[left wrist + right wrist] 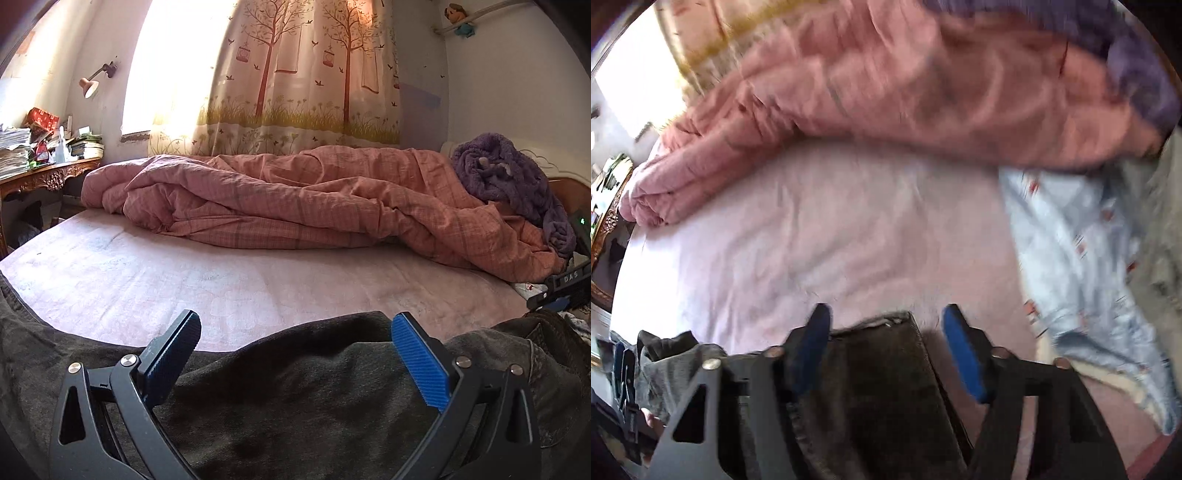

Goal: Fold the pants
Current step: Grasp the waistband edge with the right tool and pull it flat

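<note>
Between the blue pads of the left tool [295, 354], the dark pants [303, 398] lie slack on the near edge of the bed [258, 288], spreading past both sides of it; this tool stands released, its pads well clear of the cloth. Under the right tool [886, 347], a narrower folded end of the pants [886, 387] sits between the pads, which stand apart without pressing on it, so this tool also holds nothing; that view is blurred.

The main risk, as I judge it, is a poor pinch: if either tool closes on only the top layer, the lower layer will stay behind and the fold will come out skewed. The limp fabric may also bunch ahead of the pads instead of entering them. Just right of the right tool, a pale blue printed garment [1082, 258] lies close enough to be caught along with the pants. Ahead of both tools, the heaped pink quilt [314, 206] limits the free sheet, so a long sweep could drag the pants into it.
</note>
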The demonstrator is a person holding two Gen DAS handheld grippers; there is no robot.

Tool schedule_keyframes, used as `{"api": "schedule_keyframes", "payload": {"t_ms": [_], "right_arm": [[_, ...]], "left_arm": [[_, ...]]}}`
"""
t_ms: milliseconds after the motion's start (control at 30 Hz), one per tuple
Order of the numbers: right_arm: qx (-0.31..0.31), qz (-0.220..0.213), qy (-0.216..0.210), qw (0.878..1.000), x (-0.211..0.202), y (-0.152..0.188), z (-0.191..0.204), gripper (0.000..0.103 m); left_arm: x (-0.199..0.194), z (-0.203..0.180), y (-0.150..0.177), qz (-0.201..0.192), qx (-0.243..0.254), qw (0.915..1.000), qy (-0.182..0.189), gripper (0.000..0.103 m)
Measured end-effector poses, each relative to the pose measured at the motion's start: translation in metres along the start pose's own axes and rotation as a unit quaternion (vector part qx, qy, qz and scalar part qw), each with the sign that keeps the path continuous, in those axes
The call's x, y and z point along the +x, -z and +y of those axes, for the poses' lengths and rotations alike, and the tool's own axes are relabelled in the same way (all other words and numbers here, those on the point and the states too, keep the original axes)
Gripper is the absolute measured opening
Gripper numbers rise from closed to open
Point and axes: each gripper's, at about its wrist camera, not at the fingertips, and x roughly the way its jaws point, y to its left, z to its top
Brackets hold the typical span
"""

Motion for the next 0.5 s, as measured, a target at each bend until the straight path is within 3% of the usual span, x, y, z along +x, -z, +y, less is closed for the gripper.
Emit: {"api": "schedule_keyframes", "payload": {"t_ms": [100, 267, 333, 500], "right_arm": [[0.022, 0.013, -0.065, 0.998, 0.009, 0.01, -0.009, 0.052], [0.008, 0.006, -0.128, 0.992, -0.004, 0.036, -0.015, 0.037], [0.003, -0.004, -0.138, 0.99, -0.011, 0.047, -0.016, 0.028], [0.035, -0.078, -0.129, 0.988, -0.021, 0.066, -0.02, 0.02]], "left_arm": [[0.002, 0.005, -0.001, 0.004, -0.015, 0.9999, -0.006, 0.103], [-0.001, 0.009, -0.001, -0.005, -0.026, 0.9996, -0.01, 0.102], [-0.002, 0.009, -0.001, -0.007, -0.024, 0.9996, -0.011, 0.102], [-0.003, 0.01, -0.002, -0.011, -0.024, 0.9996, -0.011, 0.102]]}}
